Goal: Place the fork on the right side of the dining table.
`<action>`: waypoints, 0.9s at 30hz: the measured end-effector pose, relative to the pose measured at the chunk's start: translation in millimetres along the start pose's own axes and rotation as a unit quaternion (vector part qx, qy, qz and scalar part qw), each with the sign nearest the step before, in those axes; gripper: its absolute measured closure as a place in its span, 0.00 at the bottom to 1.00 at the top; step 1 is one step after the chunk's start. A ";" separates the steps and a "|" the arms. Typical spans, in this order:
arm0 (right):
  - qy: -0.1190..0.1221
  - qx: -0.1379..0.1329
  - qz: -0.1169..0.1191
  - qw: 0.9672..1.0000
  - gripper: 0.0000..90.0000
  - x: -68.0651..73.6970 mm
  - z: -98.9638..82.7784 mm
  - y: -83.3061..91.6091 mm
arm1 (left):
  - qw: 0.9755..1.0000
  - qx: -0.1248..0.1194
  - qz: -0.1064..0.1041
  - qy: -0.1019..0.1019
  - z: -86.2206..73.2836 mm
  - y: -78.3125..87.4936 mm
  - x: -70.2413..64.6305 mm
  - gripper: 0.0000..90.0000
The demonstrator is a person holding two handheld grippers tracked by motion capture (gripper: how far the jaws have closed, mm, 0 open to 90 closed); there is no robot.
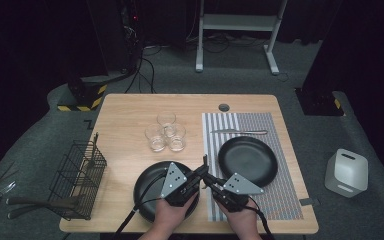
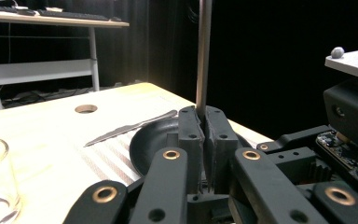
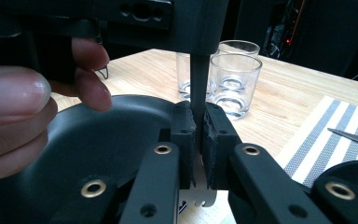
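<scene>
now: desk carries two black plates, one at the near edge, one on the striped mat. both grippers meet between them. left gripper and right gripper each clamp one thin utensil, its long axis upright. tines poke below the right's pads: likely a fork.
</scene>
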State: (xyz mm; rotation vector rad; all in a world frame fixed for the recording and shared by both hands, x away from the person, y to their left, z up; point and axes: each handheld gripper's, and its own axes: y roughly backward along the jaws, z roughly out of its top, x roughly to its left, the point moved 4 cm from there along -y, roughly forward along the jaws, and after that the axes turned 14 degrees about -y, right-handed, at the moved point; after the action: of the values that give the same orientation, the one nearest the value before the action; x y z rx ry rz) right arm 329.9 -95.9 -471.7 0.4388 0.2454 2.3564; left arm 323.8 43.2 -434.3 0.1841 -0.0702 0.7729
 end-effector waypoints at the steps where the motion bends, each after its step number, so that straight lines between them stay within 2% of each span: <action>1: -0.002 0.000 0.002 1.000 0.90 0.0 0.3 0.3 | 1.000 -0.001 0.000 0.003 0.1 0.1 1.1 0.96; 6: -0.009 -0.005 0.004 1.000 0.79 0.8 4.0 3.0 | 1.000 -0.005 0.006 0.010 0.8 -0.6 6.1 0.96; 14: -0.012 -0.020 0.001 1.000 0.75 -0.7 13.0 12.4 | 1.000 -0.003 0.011 0.019 -5.9 -2.9 10.9 0.96; 27: -0.017 -0.046 0.005 0.999 0.70 -0.5 28.6 28.9 | 1.000 -0.001 0.002 0.020 -13.9 -5.7 1.5 0.96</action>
State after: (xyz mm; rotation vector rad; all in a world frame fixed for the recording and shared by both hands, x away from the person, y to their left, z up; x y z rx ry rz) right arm 323.1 -115.7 -436.9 0.4357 0.1176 2.3578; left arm 328.9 42.9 -448.5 0.1672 -0.0327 0.7803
